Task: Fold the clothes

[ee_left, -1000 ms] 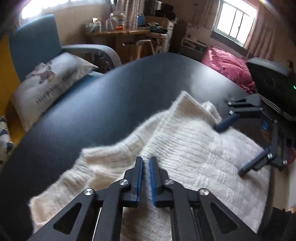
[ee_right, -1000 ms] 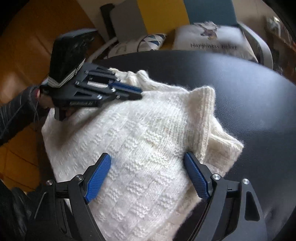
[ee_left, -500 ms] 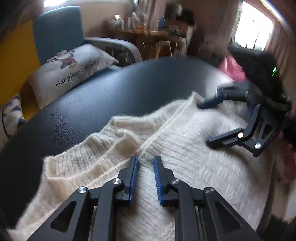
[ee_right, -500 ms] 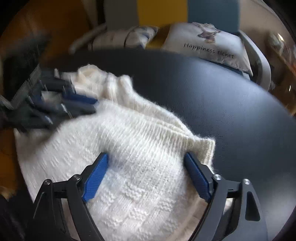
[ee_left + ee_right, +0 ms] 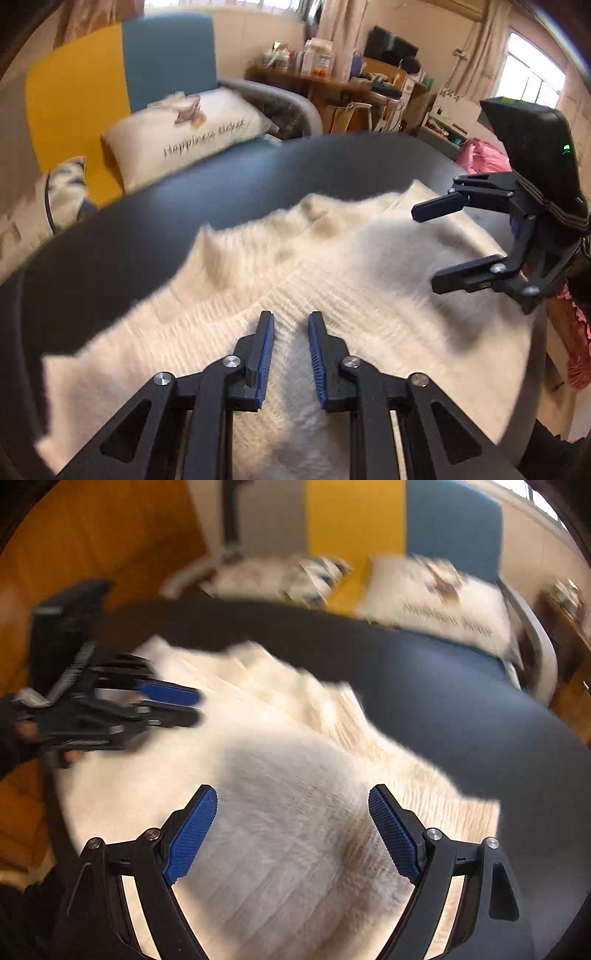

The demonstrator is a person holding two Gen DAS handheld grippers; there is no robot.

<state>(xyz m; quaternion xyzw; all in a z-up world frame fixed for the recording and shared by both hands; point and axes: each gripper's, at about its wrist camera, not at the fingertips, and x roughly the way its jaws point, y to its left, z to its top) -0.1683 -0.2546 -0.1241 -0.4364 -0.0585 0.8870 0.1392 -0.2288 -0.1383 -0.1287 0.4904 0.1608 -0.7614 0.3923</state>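
A cream knitted sweater (image 5: pixel 332 280) lies folded on the round black table (image 5: pixel 155 221). My left gripper (image 5: pixel 290 321) hovers over the sweater's near part with a narrow gap between its blue pads and nothing held. My right gripper (image 5: pixel 428 247) is at the right, wide open above the sweater. In the right wrist view the sweater (image 5: pixel 288 812) fills the space under my open right gripper (image 5: pixel 291 805), and my left gripper (image 5: pixel 192 705) shows blurred at the left over the sweater's edge.
A blue and yellow armchair (image 5: pixel 166 62) with a white printed cushion (image 5: pixel 192 129) stands behind the table. A cluttered wooden desk (image 5: pixel 332 81) is at the back. Pink bedding (image 5: pixel 484 158) lies at the right. The table edge (image 5: pixel 535 738) curves at the right.
Both grippers have lifted and pulled back from the sweater. My left gripper's jaws have opened a little wider. The right gripper stays wide open.
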